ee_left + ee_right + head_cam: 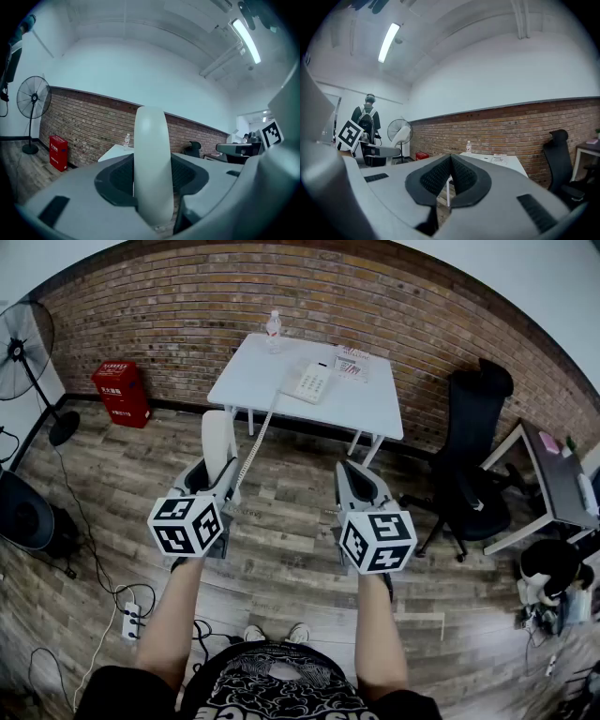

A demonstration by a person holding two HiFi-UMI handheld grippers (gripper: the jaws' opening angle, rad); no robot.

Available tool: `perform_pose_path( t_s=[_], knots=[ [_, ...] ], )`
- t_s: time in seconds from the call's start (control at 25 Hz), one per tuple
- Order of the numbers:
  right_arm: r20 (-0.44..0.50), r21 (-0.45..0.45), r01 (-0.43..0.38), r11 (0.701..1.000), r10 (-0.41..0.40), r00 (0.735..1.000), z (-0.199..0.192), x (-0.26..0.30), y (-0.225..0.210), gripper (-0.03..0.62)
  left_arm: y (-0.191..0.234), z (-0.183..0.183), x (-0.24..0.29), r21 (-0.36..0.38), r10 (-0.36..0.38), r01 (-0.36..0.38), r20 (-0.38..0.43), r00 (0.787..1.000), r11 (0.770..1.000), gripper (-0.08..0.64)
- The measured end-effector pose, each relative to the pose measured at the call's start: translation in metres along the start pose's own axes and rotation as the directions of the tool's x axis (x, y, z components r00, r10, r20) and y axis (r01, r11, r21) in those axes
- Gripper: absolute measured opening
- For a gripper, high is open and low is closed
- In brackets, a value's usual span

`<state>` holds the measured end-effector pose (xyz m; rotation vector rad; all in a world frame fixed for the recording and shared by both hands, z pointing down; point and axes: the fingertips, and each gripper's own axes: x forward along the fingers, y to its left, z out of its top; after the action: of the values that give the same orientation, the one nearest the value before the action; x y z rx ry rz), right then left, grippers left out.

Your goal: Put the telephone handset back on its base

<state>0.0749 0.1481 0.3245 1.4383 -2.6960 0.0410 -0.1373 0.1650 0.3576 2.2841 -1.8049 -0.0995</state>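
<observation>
Over the wooden floor (pixel 281 554), well short of the white table (pixel 248 381) that carries the telephone base (pixel 311 382), the fingers of the left gripper (pixel 217 482) clench the white handset (pixel 218 439) upright, its coiled cord (pixel 259 444) running to the base, while the fingers of the right gripper (pixel 360 486) are pressed together on nothing.

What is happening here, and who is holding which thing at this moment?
A person holds a tool in each hand. The left tool is closed on the white telephone handset, which stands upright in the air, away from the table. A coiled cord runs from it to the phone base on the white table by the brick wall. The right tool is shut and empty. The handset is not yet on its base.
</observation>
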Motion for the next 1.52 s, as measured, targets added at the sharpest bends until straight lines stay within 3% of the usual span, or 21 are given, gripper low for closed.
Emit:
perform_pose_path(
  t_s=[0.92,1.52],
  knots=[
    [-0.031,-0.006,0.073,0.997,-0.073,0.997,-0.008,0.017,0.031,0.000,0.040,-0.006,0.006,-0.035,-0.069,0.068,-0.028,0.997,0.997,0.215],
    [-0.027,0.029,0.062,0.998,-0.061,0.998,-0.020,0.071,-0.004,0.001,0.057,-0.011,0.065,-0.016,-0.061,0.060,-0.058,0.996,0.998,0.215]
  ],
)
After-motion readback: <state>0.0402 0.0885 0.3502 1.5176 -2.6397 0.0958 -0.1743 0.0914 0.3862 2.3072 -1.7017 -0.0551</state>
